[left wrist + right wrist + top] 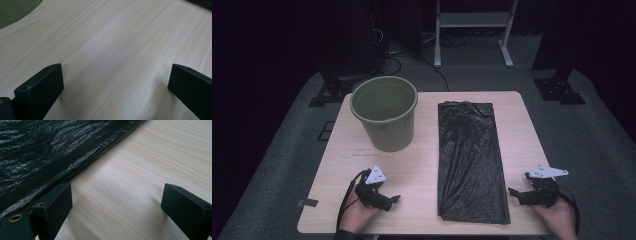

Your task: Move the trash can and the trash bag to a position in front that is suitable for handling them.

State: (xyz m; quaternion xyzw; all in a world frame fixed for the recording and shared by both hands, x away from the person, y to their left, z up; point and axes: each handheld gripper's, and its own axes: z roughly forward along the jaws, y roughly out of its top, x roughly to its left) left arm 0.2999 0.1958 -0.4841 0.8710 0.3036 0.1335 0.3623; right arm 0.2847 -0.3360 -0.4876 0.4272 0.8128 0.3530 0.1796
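- Currently, at the left of the table (512,125), the left hand-held gripper (391,199) rests near the front edge with its jaws spread wide and nothing between them; bare wood shows between the jaws in the left gripper view.
- Behind it, one olive-green bucket (385,112) stands upright and empty, well apart from that gripper.
- At centre, one black plastic bag (469,160) lies flat and lengthwise, just beside the bucket and reaching almost to the front edge.
- At the right, the right hand-held gripper (515,193) sits just beside the bag's long edge (82,167), jaws wide apart and holding nothing.
- Count: one bucket, one bag, two hand-held grippers, one table.
- Risk, judged: the film lies flush with the table, so a jaw may slide over it and close on nothing.
- Risk, judged: a grip taken through both layers would keep the bag's mouth shut.
- Risk, judged: the empty bucket probably tips or slides if the bag is dragged across its rim.
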